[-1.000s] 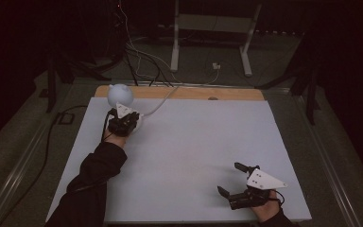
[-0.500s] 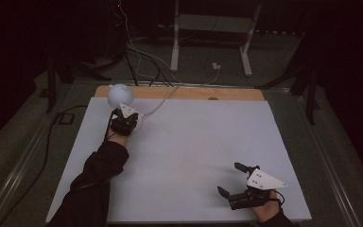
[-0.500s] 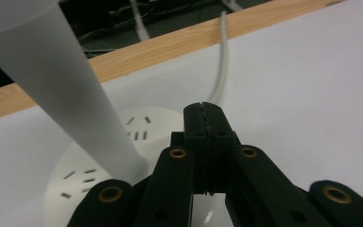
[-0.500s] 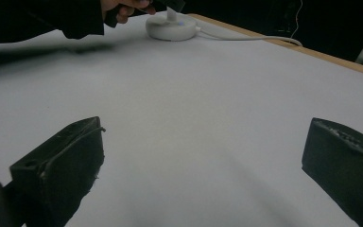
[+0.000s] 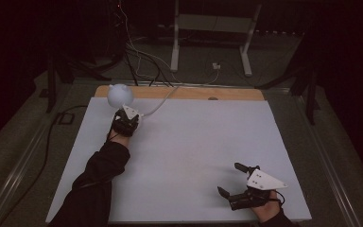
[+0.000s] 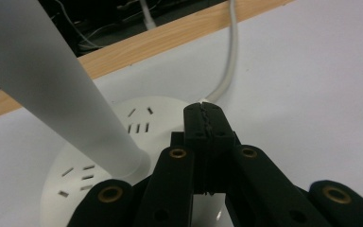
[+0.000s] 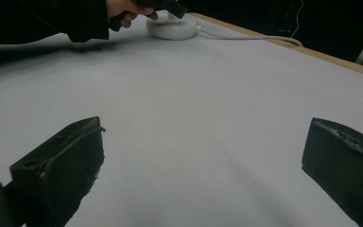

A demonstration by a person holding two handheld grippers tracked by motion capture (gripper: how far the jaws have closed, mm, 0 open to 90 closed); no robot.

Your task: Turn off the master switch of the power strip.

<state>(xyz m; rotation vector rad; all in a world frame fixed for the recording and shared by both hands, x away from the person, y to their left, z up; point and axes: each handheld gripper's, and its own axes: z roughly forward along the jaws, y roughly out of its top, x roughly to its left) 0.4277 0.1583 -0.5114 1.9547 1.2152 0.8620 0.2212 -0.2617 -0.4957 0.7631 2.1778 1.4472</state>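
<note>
My left gripper (image 6: 203,125) cut off below, lamp stem (image 6: 52,90) running out the top, lamp base (image 6: 123,156) partly hidden

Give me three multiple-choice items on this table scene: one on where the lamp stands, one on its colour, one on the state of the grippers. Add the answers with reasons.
1. Where does the lamp stand on the table?
A. far left corner
B. near right corner
C. centre

2. What colour is the lamp's round base?
A. black
B. white
C. red

3. How do the grippers stand?
A. both open
B. both shut
C. left gripper shut, right gripper open

Answers:
1 A: the high view shows it at the far left edge.
2 B: the left gripper view shows a white slotted base.
3 C: left jaws meet over the base; right jaws stand wide apart.
</note>
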